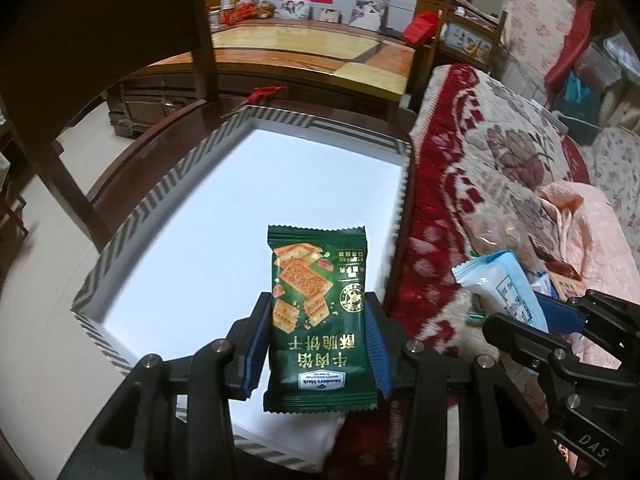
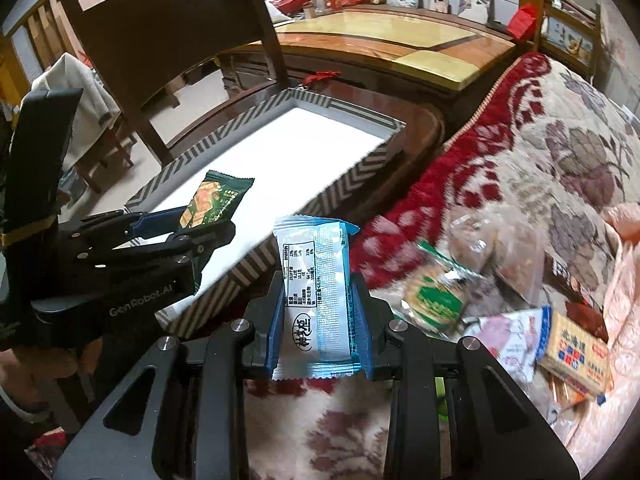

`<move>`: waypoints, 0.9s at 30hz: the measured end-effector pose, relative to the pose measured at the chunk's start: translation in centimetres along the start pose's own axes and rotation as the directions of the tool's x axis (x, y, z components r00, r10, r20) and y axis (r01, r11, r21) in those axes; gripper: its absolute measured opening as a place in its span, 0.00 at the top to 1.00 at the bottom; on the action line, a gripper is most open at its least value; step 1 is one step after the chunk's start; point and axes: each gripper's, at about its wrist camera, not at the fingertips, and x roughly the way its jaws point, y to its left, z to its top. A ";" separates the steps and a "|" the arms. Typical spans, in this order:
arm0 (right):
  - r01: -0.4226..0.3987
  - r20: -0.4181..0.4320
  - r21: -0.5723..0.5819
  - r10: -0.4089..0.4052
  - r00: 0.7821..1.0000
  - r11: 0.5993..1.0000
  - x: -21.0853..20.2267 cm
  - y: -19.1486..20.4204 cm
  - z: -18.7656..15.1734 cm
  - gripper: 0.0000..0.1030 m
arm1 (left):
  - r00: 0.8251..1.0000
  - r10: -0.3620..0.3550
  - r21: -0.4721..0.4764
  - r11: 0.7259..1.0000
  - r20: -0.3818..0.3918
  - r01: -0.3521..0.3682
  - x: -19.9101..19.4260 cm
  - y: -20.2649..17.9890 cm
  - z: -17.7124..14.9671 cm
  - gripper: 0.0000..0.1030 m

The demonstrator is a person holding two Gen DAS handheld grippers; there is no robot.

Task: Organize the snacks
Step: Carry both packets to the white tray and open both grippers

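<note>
Left wrist: left tongs (image 1: 318,344) pinch green packet (image 1: 318,316) over box (image 1: 140,216); right tongs (image 2: 318,324) pinch blue packet (image 2: 316,288).

Box (image 2: 224,280) on chair seat (image 2: 424,120), left of blanket (image 2: 560,160); loose snacks (image 2: 436,300) on blanket, possibly overlapping.

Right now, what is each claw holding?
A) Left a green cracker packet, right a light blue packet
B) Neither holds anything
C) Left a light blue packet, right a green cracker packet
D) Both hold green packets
A: the left claw grips the green cracker packet above the white box; the right claw grips the light blue packet.
</note>
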 end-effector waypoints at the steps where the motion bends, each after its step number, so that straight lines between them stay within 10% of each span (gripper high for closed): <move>1: -0.003 -0.001 -0.005 0.003 1.000 1.000 0.2 0.2 0.3 0.72 | 1.000 0.004 -0.006 1.000 -0.001 -0.004 0.1 0.4 0.1 0.55; 27: -0.094 -0.128 -0.144 0.076 0.989 0.985 9.1 8.2 5.2 0.72 | 0.990 0.101 -0.153 0.981 -0.103 -0.116 3.7 9.3 0.2 0.55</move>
